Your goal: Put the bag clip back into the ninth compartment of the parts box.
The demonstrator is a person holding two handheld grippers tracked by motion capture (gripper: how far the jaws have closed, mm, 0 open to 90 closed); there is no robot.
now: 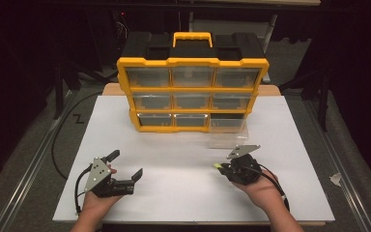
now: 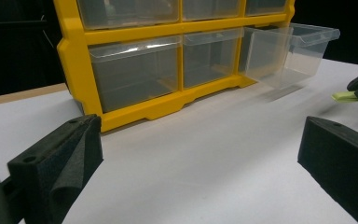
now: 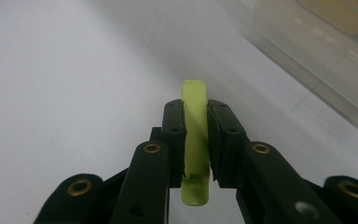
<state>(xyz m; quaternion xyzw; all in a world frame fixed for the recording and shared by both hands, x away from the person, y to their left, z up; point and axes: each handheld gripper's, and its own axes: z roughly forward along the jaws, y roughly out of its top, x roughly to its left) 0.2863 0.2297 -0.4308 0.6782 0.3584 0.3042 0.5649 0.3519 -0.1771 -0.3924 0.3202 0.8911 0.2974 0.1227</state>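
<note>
On the white counter (image 1: 174, 164) before a yellow-framed organizer (image 1: 192, 94) of nine clear drawers, the right claw (image 1: 218, 166) is clamped on a small lime-green plastic piece (image 3: 195, 140), which stands on edge between the pads with its rounded tip poking out past them. The piece hangs just above the counter surface, near the one clear drawer (image 1: 228, 129) that is pulled out of the organizer's bottom-right bay and sits partly on the counter. The left claw (image 1: 125, 166) hovers well apart on the other side, its jaws wide apart and empty, pointing toward the organizer's front.

Judging by its thinness and the glossy moulded look, the green piece is likely very light and fairly stiff, with smooth faces that could slide or twist if pinched only at an end; the present hold across its flat faces, close to mid-length, looks like the sound place to take it. It seems unlikely to break, but a piece this slim could flick away if the pads let go unevenly. The clear drawer looks thin-walled, light and slick, so it may skate on the counter when nudged; its front lip or a side wall offers the best purchase, and the free left claw is placed to steady it
</note>
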